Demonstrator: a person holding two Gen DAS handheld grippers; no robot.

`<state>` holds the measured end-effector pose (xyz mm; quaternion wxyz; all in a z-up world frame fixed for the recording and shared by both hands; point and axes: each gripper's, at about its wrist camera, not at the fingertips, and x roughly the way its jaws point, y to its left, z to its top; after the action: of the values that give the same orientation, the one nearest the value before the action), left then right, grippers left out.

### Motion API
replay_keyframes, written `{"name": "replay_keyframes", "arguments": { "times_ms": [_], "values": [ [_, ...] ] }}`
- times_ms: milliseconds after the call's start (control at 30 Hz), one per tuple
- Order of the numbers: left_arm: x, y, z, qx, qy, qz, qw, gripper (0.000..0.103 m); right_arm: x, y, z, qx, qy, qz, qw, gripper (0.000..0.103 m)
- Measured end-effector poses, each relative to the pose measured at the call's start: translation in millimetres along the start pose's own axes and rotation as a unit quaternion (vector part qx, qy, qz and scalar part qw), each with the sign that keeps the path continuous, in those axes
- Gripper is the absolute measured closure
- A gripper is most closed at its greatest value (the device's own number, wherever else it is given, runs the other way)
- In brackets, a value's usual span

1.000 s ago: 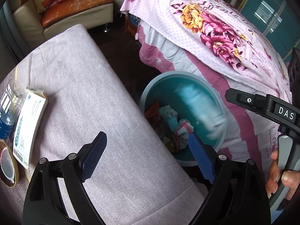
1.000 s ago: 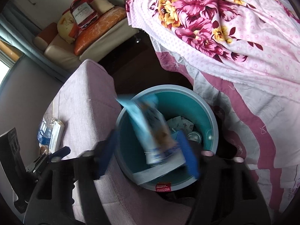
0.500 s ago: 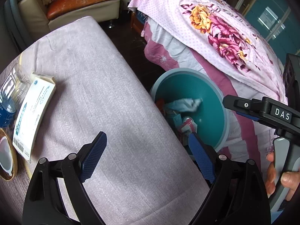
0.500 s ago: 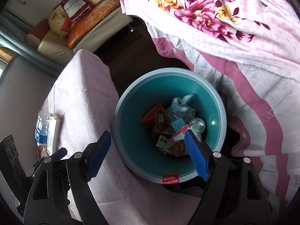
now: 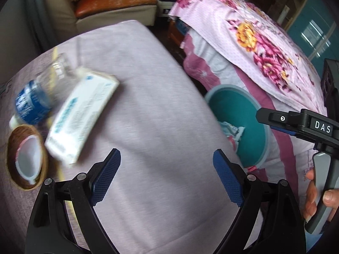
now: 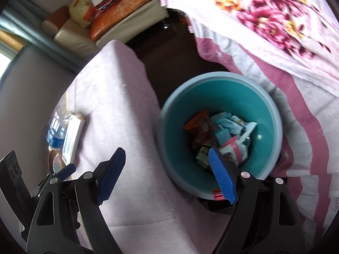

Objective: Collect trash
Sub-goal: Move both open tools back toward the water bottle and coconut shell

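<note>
My left gripper hangs open and empty over the pink-clothed table. To its left on the cloth lie a white and blue box, a clear water bottle with a blue label and a round brown-rimmed cup, all blurred. My right gripper is open too, with nothing between its pads, above the table edge beside the teal bin. Wrappers and packets lie in the bin's bottom. The box and bottle also show in the right wrist view.
A bed with a floral pink cover runs along the far side of the bin. A sofa with an orange cushion stands at the back. A hand holds the right gripper's handle. Dark floor lies between table and bed.
A blue and white packet that was between the right jaws a second ago now lies in the bin. Both grippers have swung left, and the box and bottle are nearer the left gripper.
</note>
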<state>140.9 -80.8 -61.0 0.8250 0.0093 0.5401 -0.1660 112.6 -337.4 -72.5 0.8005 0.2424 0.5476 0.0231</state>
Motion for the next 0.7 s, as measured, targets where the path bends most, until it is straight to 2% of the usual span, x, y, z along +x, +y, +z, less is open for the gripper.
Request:
{"name": "replay_keyframes", "arguments": {
  "times_ms": [333,600,700],
  "values": [
    [-44,89,-12,-0.053,-0.039,0.025,0.9975,0.014,16,71,-6,-0.063,0.023,0.009,0.998,0.026],
    [-62,151,-23,-0.071,-0.055,0.048,0.9948,0.014,37,120,-15,-0.101,0.047,0.010,0.994,0.026],
    [-61,168,-25,-0.077,-0.052,0.045,0.9947,0.022,45,136,-17,-0.115,0.055,0.013,0.992,0.026]
  ]
}}
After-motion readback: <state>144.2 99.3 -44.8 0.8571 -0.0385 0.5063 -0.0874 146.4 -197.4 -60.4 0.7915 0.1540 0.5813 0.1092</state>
